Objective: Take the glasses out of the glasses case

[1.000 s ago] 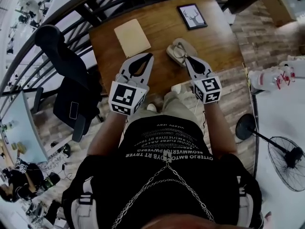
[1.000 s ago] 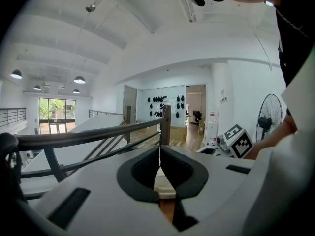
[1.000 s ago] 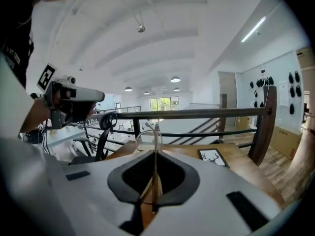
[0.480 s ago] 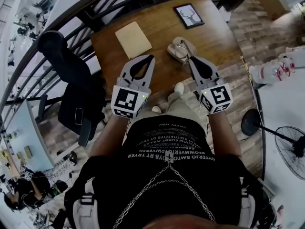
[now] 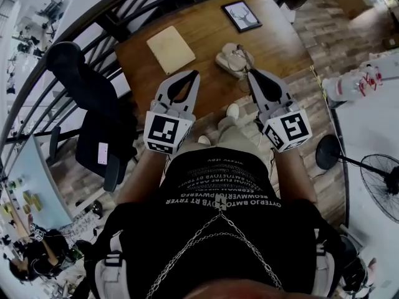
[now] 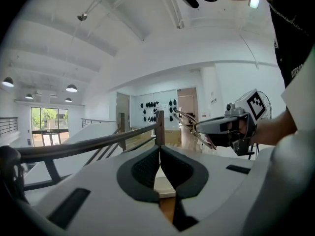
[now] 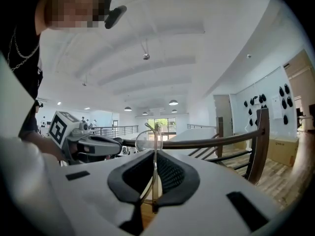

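Head view: right gripper (image 5: pixel 251 73) clamps the glasses (image 7: pixel 149 141); left gripper (image 5: pixel 194 73) has jaws together, empty. On the bench (image 5: pixel 280 42), the glasses case (image 5: pixel 234 60) lies at the right gripper's 11 o'clock, the framed picture (image 5: pixel 242 15) at 12.

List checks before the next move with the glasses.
1. Right gripper shut on glasses: ok.
2. Glasses out of the case: ok, held in the air.
3. Grip secure: cannot tell, only a thin arm of the frame sits between the jaws.
4. Left gripper shut, nothing in it: ok.
5. Bare table beside the case: ok.
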The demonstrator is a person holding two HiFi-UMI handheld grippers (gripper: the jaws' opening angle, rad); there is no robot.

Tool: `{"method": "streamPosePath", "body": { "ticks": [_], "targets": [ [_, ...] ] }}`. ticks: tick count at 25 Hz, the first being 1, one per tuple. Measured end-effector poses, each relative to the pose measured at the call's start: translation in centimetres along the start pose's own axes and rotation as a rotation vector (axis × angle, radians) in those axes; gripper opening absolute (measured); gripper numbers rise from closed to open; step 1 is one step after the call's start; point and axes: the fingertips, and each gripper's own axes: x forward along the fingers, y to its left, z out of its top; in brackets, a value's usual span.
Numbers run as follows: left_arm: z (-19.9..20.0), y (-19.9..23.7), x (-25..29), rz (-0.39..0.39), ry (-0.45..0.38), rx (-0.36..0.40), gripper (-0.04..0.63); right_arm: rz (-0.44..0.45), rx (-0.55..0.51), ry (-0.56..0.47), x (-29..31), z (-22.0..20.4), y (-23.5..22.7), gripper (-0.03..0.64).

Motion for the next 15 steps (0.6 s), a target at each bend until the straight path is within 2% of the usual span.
{"method": "streamPosePath", "body": {
  "ticks": [7, 15],
  "targets": [
    [-0.7, 0.3, 1.6, -0.007, 0.017, -0.023, 0.029, 0.008, 0.030, 0.029, 0.6, -1.0, -0.8, 0.025],
    [-1.0, 0.7, 6.2, -0.017, 0.045, -0.035, 0.029, 0.030, 0.042, 0.072, 3.1, -3.0, -4.3, 0.025]
  ]
}}
